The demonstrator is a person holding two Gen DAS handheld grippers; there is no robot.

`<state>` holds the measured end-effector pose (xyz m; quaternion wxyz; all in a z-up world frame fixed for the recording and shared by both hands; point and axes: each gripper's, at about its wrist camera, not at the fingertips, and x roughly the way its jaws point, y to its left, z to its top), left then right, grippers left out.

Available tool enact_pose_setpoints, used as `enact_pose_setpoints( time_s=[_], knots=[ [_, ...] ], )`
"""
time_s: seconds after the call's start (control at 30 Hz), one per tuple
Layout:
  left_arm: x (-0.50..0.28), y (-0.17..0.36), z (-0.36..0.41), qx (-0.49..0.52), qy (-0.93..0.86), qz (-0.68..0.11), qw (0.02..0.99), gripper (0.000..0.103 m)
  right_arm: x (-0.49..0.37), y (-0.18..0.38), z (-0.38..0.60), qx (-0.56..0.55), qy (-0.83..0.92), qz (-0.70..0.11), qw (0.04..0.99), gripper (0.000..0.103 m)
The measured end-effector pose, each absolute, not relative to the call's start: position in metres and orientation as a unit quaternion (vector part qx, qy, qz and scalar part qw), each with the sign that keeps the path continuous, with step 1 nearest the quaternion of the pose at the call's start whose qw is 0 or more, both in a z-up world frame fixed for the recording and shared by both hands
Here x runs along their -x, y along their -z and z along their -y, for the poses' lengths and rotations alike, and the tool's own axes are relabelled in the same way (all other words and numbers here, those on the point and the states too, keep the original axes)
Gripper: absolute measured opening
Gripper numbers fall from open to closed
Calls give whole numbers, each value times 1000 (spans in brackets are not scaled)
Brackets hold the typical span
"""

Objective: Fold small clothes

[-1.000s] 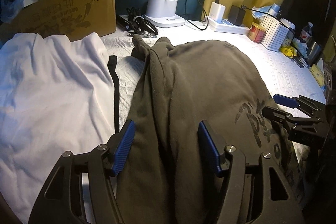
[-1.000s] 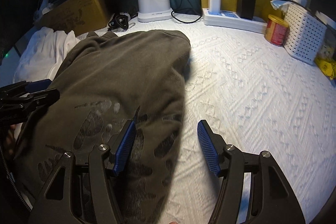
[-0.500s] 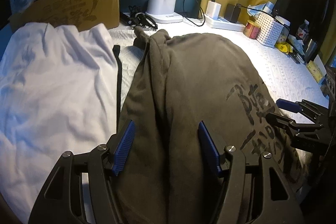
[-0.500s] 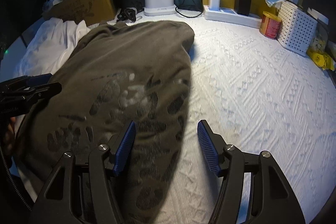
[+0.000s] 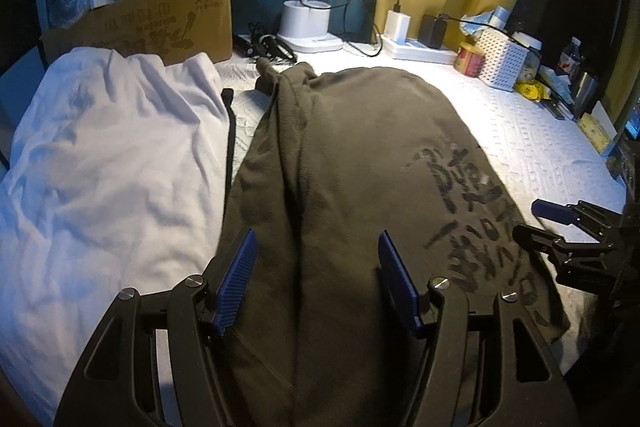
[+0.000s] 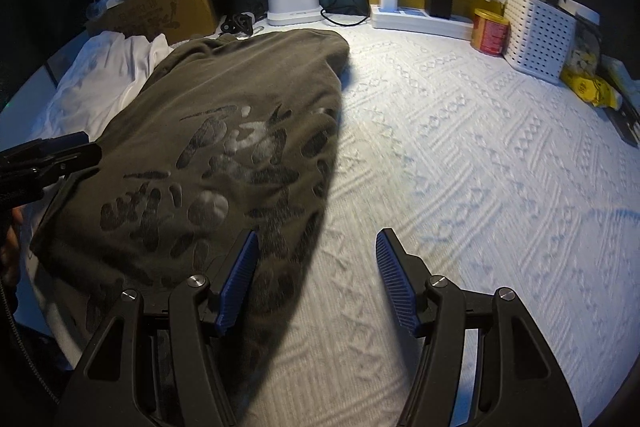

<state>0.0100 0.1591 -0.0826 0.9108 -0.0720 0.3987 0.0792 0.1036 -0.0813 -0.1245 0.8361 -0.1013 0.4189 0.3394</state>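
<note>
On the white cloth (image 6: pixel 460 155) lies an olive shirt (image 5: pixel 360 155) — folded lengthwise, dark print up, beside a white garment (image 5: pixel 108 163). Left gripper (image 5: pixel 316 283) and right gripper (image 6: pixel 316 279) hover over it, jaws spread — pinching nothing.

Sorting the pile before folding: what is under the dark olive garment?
The white textured cover shows all around the dark olive garment. Beside it lies a white garment, with a black strip between them. Whatever lies directly beneath is covered.
</note>
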Motion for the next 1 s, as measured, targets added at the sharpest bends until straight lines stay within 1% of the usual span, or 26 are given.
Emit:
enact_pose_setpoints(
  time_s=[0.33, 0.93, 0.97, 1.0],
  knots=[
    [-1, 71, -132, 62, -75, -389, 916, 63, -93, 123, 109, 81, -335, -416, 842, 65],
    [-20, 59, -68, 15, -40, -394, 918, 63, -103, 115, 188, 35, -271, -409, 871, 65],
    [-21, 59, -64, 14, -38, -394, 918, 64, -104, 114, 194, 33, -267, -408, 873, 65],
    [-22, 59, -61, 11, -36, -393, 919, 67, -104, 113, 198, 32, -263, -406, 875, 65]
  ],
)
